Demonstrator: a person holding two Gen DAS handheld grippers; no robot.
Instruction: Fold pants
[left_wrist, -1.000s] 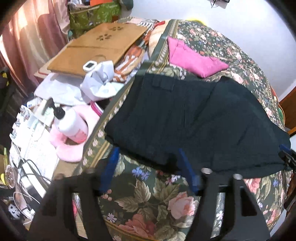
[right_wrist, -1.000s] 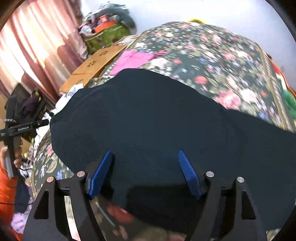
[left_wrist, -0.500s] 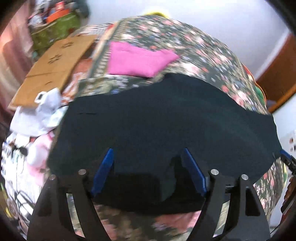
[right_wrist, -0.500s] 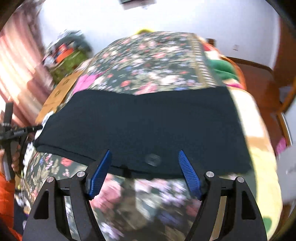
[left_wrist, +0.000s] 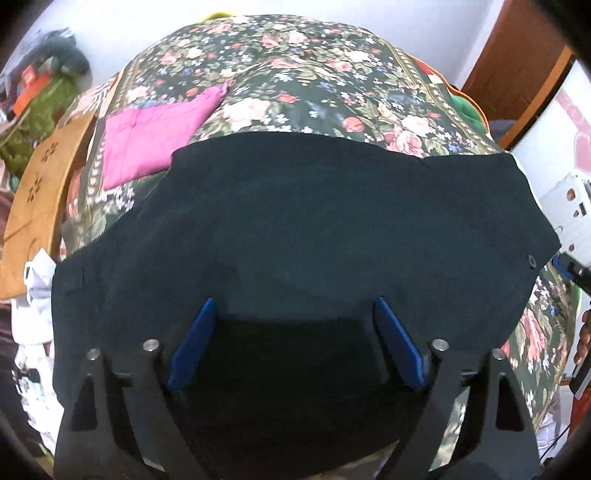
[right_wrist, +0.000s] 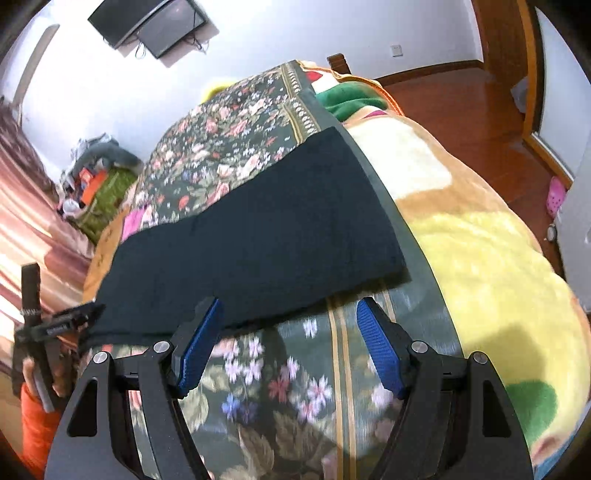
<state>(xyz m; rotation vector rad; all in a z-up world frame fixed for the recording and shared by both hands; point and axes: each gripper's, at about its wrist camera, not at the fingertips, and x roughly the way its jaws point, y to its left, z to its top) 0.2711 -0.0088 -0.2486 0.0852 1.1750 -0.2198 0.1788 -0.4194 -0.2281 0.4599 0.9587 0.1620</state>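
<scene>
A bed with a floral cover (right_wrist: 258, 387) fills the room, and the dark pants (left_wrist: 314, 221) lie flat across it, folded lengthwise. The left claw (left_wrist: 293, 347) hangs over the near edge, jaws opening, cloth beneath but not pinched. The right claw (right_wrist: 288, 343) stands apart and empty beside the hem end. Best to pinch both layers squarely at matching edges before the next fold.

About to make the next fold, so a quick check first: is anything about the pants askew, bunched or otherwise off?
Nothing stands out. The dark pants lie flat in a long band across the floral bedspread, edges fairly straight, no bunching visible. A pink cloth lies beside them, apart from the fold.
</scene>
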